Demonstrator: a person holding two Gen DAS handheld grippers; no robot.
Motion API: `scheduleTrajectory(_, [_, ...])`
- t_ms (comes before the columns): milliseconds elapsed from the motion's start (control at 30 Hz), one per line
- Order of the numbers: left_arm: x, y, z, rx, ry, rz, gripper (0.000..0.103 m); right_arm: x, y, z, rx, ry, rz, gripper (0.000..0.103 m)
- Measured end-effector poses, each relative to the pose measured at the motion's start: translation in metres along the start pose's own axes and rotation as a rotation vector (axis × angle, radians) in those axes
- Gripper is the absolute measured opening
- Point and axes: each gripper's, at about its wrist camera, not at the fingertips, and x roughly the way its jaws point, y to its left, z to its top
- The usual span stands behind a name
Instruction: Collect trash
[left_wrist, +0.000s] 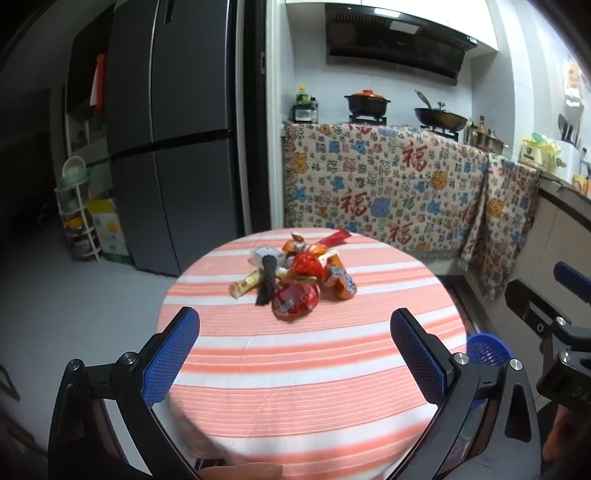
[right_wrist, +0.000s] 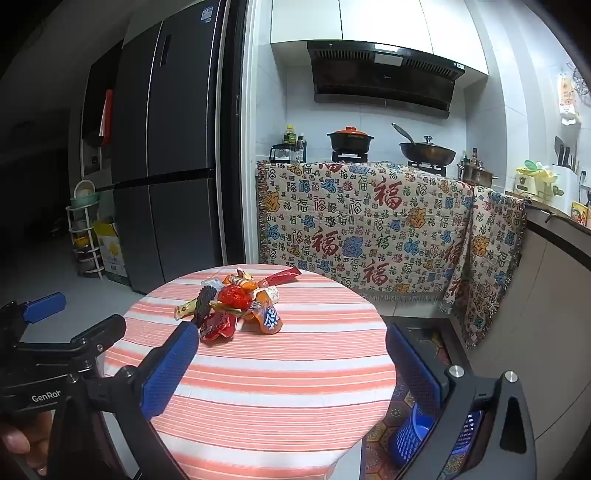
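A pile of snack wrappers (left_wrist: 295, 275) lies on the round table with a pink-and-white striped cloth (left_wrist: 295, 369), toward its far side. It holds a red packet, orange packets, a yellow wrapper and a black strip. The pile also shows in the right wrist view (right_wrist: 232, 304). My left gripper (left_wrist: 295, 332) is open and empty, hovering above the table's near half, short of the pile. My right gripper (right_wrist: 291, 354) is open and empty, above the table's right side. A blue mesh trash basket (right_wrist: 413, 435) stands on the floor right of the table, also seen in the left wrist view (left_wrist: 487, 349).
A dark fridge (left_wrist: 173, 140) stands behind the table at the left, with a small white rack (left_wrist: 79, 218) beside it. A kitchen counter draped in a patterned cloth (left_wrist: 388, 188) runs behind and to the right, with pots on the stove. A patterned mat (right_wrist: 391, 421) lies under the basket.
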Motion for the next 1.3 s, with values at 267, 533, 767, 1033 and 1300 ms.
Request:
scheduleTrajectory(267, [0.001,0.0,0.0,0.0,0.005,-0.002,0.103,-0.003,-0.003,0.001,0.009,-0.007,0.005,0.103])
scheduleTrajectory(533, [0.003,-0.023,-0.009,0.002,0.011,-0.006,0.103,-0.006,-0.005,0.001,0.004,-0.008,0.003,0.103])
scheduleTrajectory(767, [-0.001,-0.013,-0.004,0.005,0.016,-0.014,0.103,-0.008,-0.008,0.002,0.006,-0.007,0.006,0.103])
scheduleTrajectory(1033, [-0.002,-0.016,-0.004,0.006,0.015,-0.014,0.103,-0.01,-0.009,0.003,0.004,-0.007,0.007,0.103])
scheduleTrajectory(1300, [-0.001,-0.017,-0.003,0.007,0.016,-0.015,0.103,-0.013,-0.01,0.005,0.004,-0.007,0.008,0.103])
